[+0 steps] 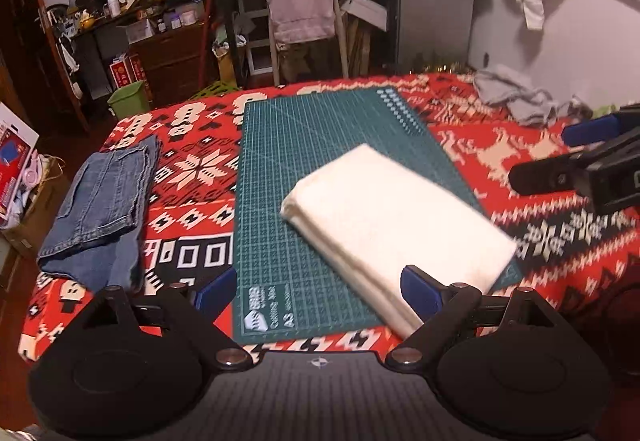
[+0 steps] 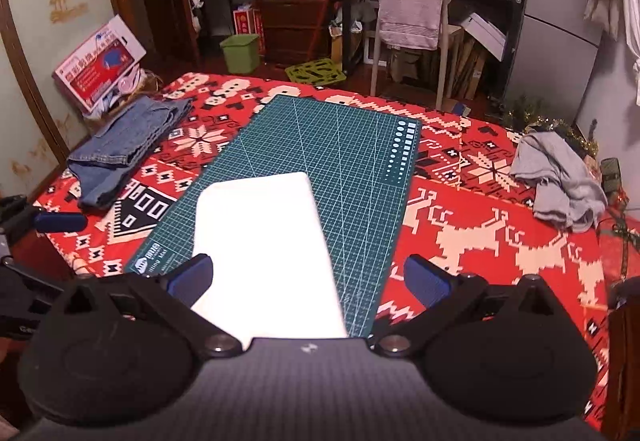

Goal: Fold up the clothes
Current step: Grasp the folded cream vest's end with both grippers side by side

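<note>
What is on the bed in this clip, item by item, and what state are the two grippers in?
folded cloth: one, white, on the cutting mat, near edge
cutting mat: one, green, gridded, centre of the blanket
folded jeans: one, blue denim, left of the mat
crumpled garment: one, grey, unfolded, far right
blanket: one, red patterned, covering the surface
left gripper: black with blue fingers, open, empty
right gripper: black with blue fingers, open, above the white cloth's near end, holding nothing
</note>
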`<action>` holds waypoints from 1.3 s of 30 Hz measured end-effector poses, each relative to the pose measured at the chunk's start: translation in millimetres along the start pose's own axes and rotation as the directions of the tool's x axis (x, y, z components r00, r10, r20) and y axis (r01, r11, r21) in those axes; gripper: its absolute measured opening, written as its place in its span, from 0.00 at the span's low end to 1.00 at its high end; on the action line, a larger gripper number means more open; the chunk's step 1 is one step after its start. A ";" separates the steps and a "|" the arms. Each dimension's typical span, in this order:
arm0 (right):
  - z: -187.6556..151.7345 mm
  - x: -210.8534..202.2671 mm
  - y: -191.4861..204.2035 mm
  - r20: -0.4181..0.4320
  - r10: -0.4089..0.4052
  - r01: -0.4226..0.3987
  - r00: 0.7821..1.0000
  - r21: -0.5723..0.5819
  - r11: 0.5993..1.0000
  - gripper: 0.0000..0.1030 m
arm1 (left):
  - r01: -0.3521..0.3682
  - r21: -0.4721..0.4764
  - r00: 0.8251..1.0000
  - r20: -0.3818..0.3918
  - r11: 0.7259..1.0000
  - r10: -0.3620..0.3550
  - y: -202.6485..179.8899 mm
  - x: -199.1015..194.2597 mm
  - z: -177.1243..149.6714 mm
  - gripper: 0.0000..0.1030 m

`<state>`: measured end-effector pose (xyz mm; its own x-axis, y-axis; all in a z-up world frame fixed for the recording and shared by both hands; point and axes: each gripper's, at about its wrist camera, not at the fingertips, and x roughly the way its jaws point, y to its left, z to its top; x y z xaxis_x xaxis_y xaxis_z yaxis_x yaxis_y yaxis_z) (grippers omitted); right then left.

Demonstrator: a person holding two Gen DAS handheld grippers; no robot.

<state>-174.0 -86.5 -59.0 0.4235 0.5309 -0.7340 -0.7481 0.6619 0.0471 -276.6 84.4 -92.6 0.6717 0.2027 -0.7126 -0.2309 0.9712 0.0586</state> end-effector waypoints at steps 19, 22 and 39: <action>37.8 76.4 0.5 -0.044 -0.113 0.101 0.993 -0.212 0.972 0.99 | 0.070 -0.056 0.997 -0.022 0.996 -0.072 11.0 62.5 35.4 0.85; 42.9 88.0 -1.8 -0.080 -0.034 0.017 0.996 -0.201 0.979 0.96 | 0.099 -0.126 0.991 -0.076 0.987 -0.109 19.0 77.3 39.0 0.75; 31.9 149.5 -55.2 -0.300 0.272 -0.270 0.914 0.051 0.962 0.37 | 0.219 -0.552 0.864 -0.272 0.804 -0.423 56.8 120.9 11.3 0.44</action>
<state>-53.1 -26.8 -149.7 0.0303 0.5069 -0.8615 -0.8075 0.5203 0.2778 -200.6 165.4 -167.5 0.4864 -0.2692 -0.8312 -0.4276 0.7563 -0.4951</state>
